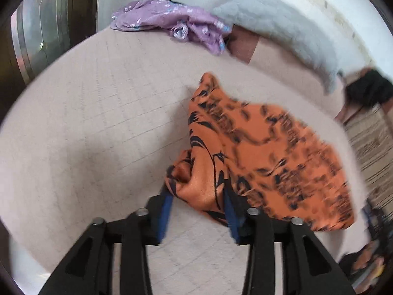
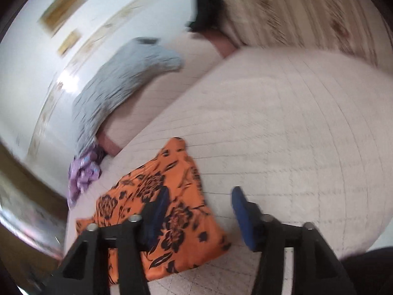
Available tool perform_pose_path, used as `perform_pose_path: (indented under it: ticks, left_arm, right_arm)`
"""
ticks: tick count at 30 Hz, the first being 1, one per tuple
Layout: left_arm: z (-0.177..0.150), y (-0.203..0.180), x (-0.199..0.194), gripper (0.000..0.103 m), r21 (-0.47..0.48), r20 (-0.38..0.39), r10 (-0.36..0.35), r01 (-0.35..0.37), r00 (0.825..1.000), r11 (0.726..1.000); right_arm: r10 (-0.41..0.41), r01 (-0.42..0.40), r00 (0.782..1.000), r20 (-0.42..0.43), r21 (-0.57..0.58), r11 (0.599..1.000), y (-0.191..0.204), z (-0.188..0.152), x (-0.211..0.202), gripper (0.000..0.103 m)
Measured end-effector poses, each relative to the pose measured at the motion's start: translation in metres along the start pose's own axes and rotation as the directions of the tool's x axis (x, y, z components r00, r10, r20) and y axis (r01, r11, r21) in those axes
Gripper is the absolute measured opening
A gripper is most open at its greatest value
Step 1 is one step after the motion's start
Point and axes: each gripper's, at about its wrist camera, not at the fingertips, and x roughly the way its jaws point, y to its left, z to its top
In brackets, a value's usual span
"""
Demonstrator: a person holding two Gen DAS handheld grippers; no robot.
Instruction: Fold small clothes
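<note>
An orange cloth with a black flower print [image 1: 270, 152] lies folded flat on the pale quilted bed cover [image 1: 98, 123]. My left gripper [image 1: 197, 196] stands at its near corner, jaws apart, with a bunched fold of the cloth lying between the blue pads. In the right wrist view the same orange cloth [image 2: 181, 221] sits lower left. My right gripper [image 2: 200, 191] is open above its right edge, the left finger over the cloth and the right finger over the bare bed cover [image 2: 294, 135]. Nothing is pinched there.
A crumpled purple garment [image 1: 172, 19] [image 2: 83, 174] lies at the far side of the bed beside a grey pillow [image 1: 275, 24] [image 2: 118, 81]. A striped rug [image 1: 373, 142] covers the floor past the bed's edge. Both views are motion-blurred.
</note>
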Motion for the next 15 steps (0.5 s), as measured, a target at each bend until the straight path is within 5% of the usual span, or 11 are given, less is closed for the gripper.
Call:
perform_pose_path:
  ticks: [1, 3, 5, 8, 10, 13, 15]
  left_arm:
    - [-0.001, -0.002, 0.005, 0.059, 0.044, -0.025, 0.051, -0.050, 0.998, 0.998]
    - [-0.003, -0.004, 0.014, 0.060, 0.156, -0.043, 0.170, -0.161, 0.985, 0.975]
    - [-0.002, 0.000, 0.014, 0.069, 0.208, -0.039, 0.186, -0.174, 0.982, 0.962]
    - [0.003, 0.017, 0.009, 0.075, 0.170, -0.036, 0.185, -0.176, 0.982, 0.970]
    - [0.008, 0.033, 0.008, 0.075, 0.118, -0.022, 0.264, -0.260, 0.964, 0.958]
    - [0.014, 0.049, 0.000, 0.075, 0.051, 0.036, 0.346, -0.348, 0.937, 0.936]
    - [0.016, 0.048, -0.012, 0.074, 0.008, 0.108, 0.304, -0.307, 0.947, 0.952]
  right_arm:
    - [0.009, -0.009, 1.000, -0.007, -0.022, 1.000, 0.006, -0.001, 0.001, 0.042]
    - [0.031, -0.033, 0.999, -0.033, -0.044, 0.999, 0.015, -0.005, 0.009, 0.041]
    - [0.060, -0.062, 0.994, -0.091, -0.022, 0.998, 0.014, -0.009, 0.020, 0.041]
    - [0.055, -0.050, 0.976, -0.211, 0.025, 0.998, 0.005, -0.019, 0.046, 0.041]
    - [0.030, -0.010, 0.956, -0.290, 0.073, 0.997, -0.008, -0.026, 0.066, 0.040]
    - [0.045, -0.015, 0.958, -0.284, 0.106, 0.994, -0.010, -0.025, 0.071, 0.037]
    - [0.048, -0.019, 0.959, -0.278, 0.104, 0.994, -0.009, -0.026, 0.071, 0.037]
